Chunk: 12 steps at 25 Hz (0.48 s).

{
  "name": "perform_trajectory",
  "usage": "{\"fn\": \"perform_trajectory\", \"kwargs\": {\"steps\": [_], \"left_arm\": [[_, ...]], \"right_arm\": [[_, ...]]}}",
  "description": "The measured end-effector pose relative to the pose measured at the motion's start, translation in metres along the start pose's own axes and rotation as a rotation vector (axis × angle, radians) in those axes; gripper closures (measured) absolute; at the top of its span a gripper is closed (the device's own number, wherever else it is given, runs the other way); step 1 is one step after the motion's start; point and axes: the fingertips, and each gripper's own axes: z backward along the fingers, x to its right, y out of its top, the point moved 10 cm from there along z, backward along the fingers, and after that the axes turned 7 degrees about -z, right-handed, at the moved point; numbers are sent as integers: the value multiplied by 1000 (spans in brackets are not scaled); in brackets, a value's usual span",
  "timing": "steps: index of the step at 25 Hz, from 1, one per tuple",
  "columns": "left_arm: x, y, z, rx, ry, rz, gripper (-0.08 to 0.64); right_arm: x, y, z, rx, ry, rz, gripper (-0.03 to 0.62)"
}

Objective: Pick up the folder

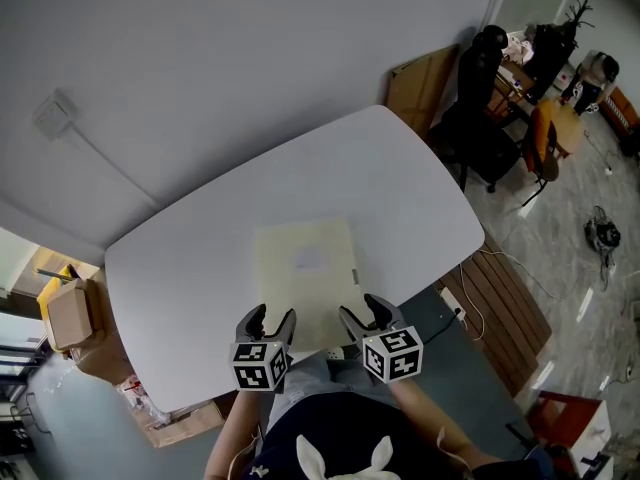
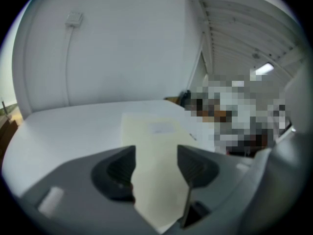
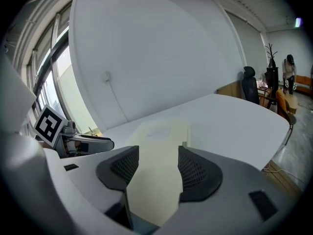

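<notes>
1. As both grippers hang over the near edge of the desk (image 1: 190, 258), we judge the step in hand to be the approach. The folder (image 1: 305, 283) is not yet gripped.
2. The folder, pale cream, lies flat on the desk, toward 6 o'clock from the desk's middle.
3. The left gripper (image 1: 270, 318) sits at the folder's 7 o'clock corner and the right gripper (image 1: 365, 313) at its 5 o'clock corner. Both pairs of jaws are spread. The folder shows in each gap, but no pad presses on it.
4. Next, we think, each gripper must work one jaw under the thin edge and one over it, then close. A flat folder on a smooth desk may slide away instead of lifting.
5. A cardboard box (image 1: 68, 313) stands off the desk at 8 o'clock. We cannot tell what is in it.
</notes>
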Motion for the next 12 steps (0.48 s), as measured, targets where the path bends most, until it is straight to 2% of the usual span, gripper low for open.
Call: {"fn": "perform_trajectory", "kwargs": {"steps": [12], "left_arm": [[-16, -13, -12, -37, 15, 66, 307]], "right_arm": [[13, -9, -14, -53, -21, -78, 371]]}}
